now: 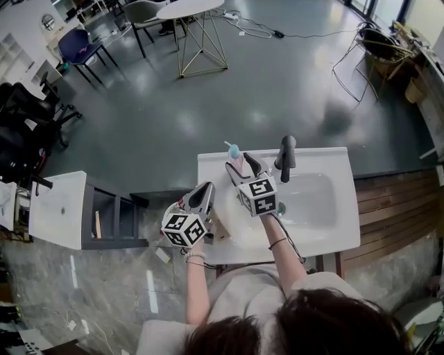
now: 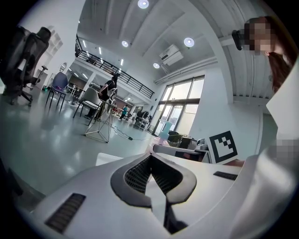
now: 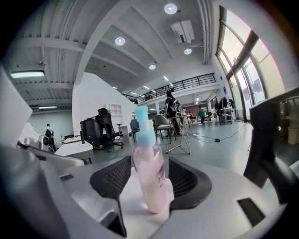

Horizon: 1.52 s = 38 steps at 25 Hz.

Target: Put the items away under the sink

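Note:
A pink bottle [image 1: 235, 158] with a blue pump top stands upright on the back left corner of the white sink counter [image 1: 326, 239]. My right gripper [image 1: 243, 167] is open around it. In the right gripper view the bottle [image 3: 149, 179] stands between the two dark pads [image 3: 112, 177] with a thin gap on each side. My left gripper [image 1: 205, 192] hangs off the counter's left edge, shut and empty. In the left gripper view, that left gripper [image 2: 150, 162] has its pads meeting at the tips and points out across the room.
A black faucet [image 1: 286, 158] rises just right of the bottle, behind the basin. A white cabinet [image 1: 59, 208] with open shelves stands to the left. Farther off on the grey floor are a round table [image 1: 191, 10] and a blue chair [image 1: 80, 45].

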Tool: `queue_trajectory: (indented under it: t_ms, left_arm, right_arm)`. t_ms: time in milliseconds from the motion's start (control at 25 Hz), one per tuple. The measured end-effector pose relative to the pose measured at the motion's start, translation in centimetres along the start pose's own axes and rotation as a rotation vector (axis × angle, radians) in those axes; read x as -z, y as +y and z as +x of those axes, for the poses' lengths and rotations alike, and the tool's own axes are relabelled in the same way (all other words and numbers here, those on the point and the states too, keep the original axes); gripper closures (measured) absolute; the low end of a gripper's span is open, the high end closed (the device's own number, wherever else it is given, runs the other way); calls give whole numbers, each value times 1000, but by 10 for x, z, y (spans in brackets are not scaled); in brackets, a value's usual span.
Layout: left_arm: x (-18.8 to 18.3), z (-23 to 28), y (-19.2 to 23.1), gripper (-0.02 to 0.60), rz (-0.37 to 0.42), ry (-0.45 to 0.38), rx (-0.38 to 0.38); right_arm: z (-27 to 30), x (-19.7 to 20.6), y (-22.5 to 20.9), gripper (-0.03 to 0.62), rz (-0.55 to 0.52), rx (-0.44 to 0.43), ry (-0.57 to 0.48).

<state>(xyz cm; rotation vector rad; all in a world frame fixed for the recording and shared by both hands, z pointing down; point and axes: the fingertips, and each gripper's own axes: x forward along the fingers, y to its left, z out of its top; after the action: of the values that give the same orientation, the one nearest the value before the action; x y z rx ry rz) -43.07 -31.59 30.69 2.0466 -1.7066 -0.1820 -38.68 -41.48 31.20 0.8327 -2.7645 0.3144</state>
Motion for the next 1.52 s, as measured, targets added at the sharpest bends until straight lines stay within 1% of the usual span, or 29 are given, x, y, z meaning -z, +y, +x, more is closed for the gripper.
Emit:
queue_trajectory:
  t_ms: [200, 520, 640, 800, 920, 1200, 1520]
  left_arm:
    - [5, 0, 9, 580, -10, 12, -15]
    - [6, -5, 23, 580, -25, 22, -54]
    - [7, -7, 27, 580, -28, 24, -67]
    - [7, -7, 29, 578, -27, 26, -78]
    - [8, -10, 30, 578, -28, 26, -88]
    - [9, -11, 20, 580, -13, 33, -84]
    - [8, -14, 0, 580, 6, 16, -76]
  right_arm:
    - [12, 8, 1, 350, 8, -4, 15]
    - [28, 15, -5, 349, 7, 24, 43]
    - [31, 18, -6, 353, -17, 43, 67]
    - [32, 18, -7, 384, -71, 77, 73]
    - [30, 19, -5, 388, -75, 86, 72]
    - [25, 16, -1, 390, -33, 55, 78]
    - [6, -5, 8, 390, -54, 1, 28]
